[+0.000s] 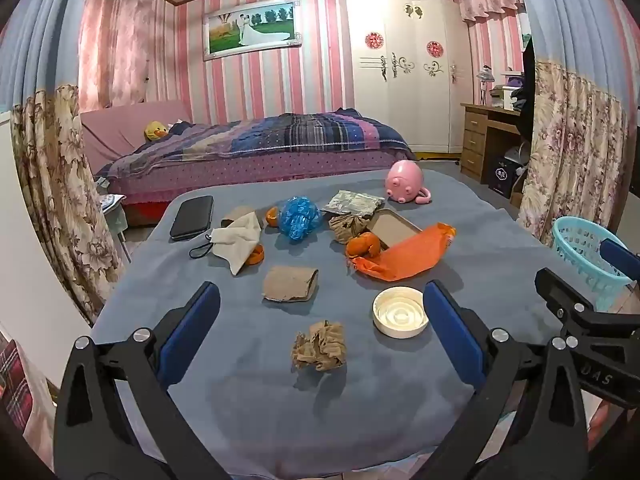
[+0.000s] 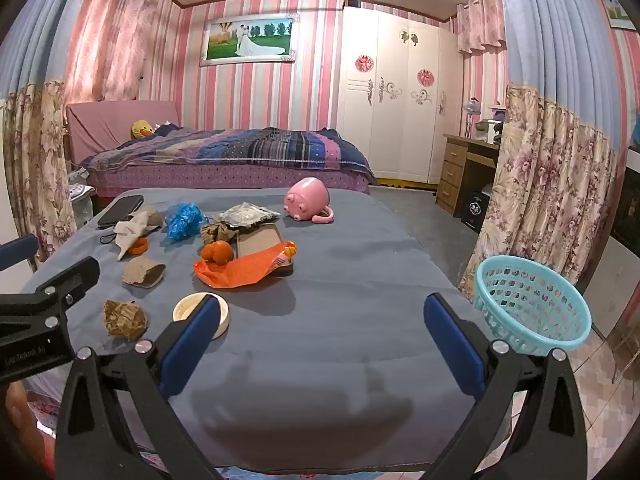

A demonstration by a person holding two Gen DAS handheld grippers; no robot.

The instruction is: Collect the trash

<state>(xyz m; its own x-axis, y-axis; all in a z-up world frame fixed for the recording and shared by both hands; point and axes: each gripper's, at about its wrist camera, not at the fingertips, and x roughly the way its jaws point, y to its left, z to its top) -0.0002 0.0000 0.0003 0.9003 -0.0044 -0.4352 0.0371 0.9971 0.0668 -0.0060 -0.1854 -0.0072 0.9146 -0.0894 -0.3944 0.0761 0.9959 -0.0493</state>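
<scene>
Trash lies spread on a table under a blue-grey cloth (image 1: 500, 240). Nearest is a crumpled brown paper ball (image 1: 319, 346) (image 2: 125, 319), lying between the wide-open fingers of my left gripper (image 1: 320, 320) without touching them. A white lid (image 1: 399, 311) (image 2: 188, 306) sits beside the left gripper's right finger. Farther back are a flattened cardboard tube (image 1: 291, 284) (image 2: 143, 271), an orange plastic bag (image 1: 404, 256) (image 2: 240, 268), orange peel (image 1: 363, 245), a blue plastic bag (image 1: 300, 218) (image 2: 184, 220) and a white tissue (image 1: 240, 240). My right gripper (image 2: 322, 330) hangs open over bare cloth.
A light-blue basket (image 2: 532, 308) (image 1: 588, 256) stands at the table's right edge. A black phone (image 1: 192, 216), a pink toy pig (image 1: 405, 181) (image 2: 306, 200), a foil packet (image 1: 354, 203) and a cardboard tray (image 1: 394, 226) lie farther back. Bed, wardrobe and curtains surround the table.
</scene>
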